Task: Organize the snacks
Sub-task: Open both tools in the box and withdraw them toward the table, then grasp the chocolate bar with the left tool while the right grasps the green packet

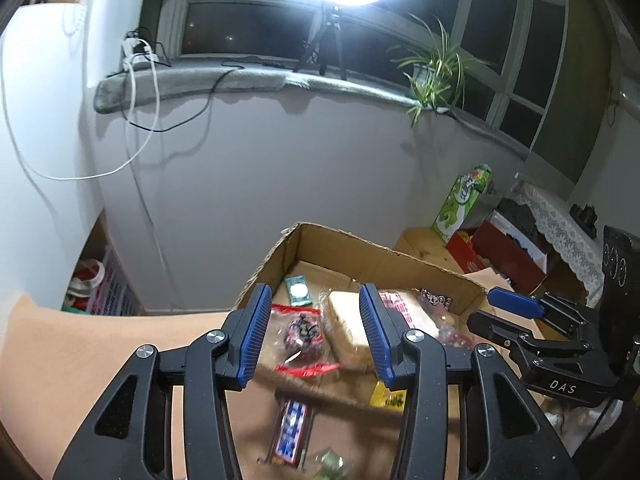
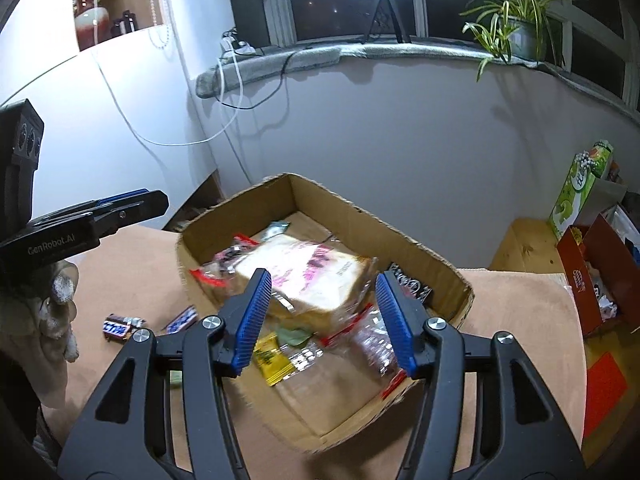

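Observation:
An open cardboard box [image 2: 360, 208] stands on the peach table cover. Inside lie a bagged loaf of sliced bread [image 2: 304, 276], a clear red-edged bag [image 2: 372, 344], a yellow packet [image 2: 272, 356] and a black packet [image 2: 412, 286]. My right gripper [image 2: 323, 280] hovers open above the bread, with nothing pressed between its pads. My left gripper [image 1: 314, 292] is open over the box [image 1: 360, 252], above a red-edged bag [image 1: 300, 332], the bread [image 1: 348, 320] and a green packet [image 1: 298, 290]. Two Snickers bars [image 2: 118, 326] [image 2: 182, 318] lie on the table left of the box.
A green carton [image 2: 576, 196] and a red box [image 2: 588, 276] sit on a wooden stand at the right. Behind the table a white wall rises to a sill with a plant [image 2: 516, 28], a tripod light and cables. A hand [image 2: 56, 312] holds the left gripper.

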The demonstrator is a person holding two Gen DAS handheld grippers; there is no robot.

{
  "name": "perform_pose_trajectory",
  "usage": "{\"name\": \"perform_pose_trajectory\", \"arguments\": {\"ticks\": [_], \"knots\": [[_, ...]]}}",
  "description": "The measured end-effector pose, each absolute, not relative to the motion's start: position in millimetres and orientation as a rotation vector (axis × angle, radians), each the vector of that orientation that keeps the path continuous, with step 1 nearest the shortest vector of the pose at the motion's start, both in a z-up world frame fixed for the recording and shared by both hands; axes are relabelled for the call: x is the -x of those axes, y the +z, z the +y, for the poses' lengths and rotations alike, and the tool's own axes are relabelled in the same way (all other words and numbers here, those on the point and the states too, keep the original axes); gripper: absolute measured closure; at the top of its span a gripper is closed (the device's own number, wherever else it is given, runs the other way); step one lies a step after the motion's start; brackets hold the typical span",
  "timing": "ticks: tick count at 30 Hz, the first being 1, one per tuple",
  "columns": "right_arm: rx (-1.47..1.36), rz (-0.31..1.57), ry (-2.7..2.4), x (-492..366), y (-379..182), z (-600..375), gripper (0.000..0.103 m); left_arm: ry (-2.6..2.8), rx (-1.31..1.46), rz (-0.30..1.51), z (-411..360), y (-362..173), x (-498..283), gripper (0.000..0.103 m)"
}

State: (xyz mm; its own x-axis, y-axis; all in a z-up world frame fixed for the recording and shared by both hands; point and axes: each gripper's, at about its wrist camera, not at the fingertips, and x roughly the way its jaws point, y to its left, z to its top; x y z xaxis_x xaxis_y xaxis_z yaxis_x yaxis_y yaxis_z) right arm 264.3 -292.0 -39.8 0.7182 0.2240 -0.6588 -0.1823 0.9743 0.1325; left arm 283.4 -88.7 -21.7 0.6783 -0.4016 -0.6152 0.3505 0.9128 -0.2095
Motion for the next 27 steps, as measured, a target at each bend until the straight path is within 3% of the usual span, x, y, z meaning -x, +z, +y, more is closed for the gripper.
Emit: {"name": "perform_pose_trajectory", "arguments": {"ticks": [13,24,27], "knots": [[-0.025,0.71,0.304,-202.8,-29.4,-243.3,0.046,-0.362,0.12,0.668,-21.0,-11.3,-221.4,0.058],[-0.036,0.795,0.361,-183.2,-69.9,-205.1,0.046,-0.327,0.125,0.744,18.7,-50.0,-189.0,0.058],[-0.034,0.822,0.364,-184.8,-82.8,-197.7,0.046,-0.33,0.101,0.77,21.9,-60.9,-186.5,0.051]]}}
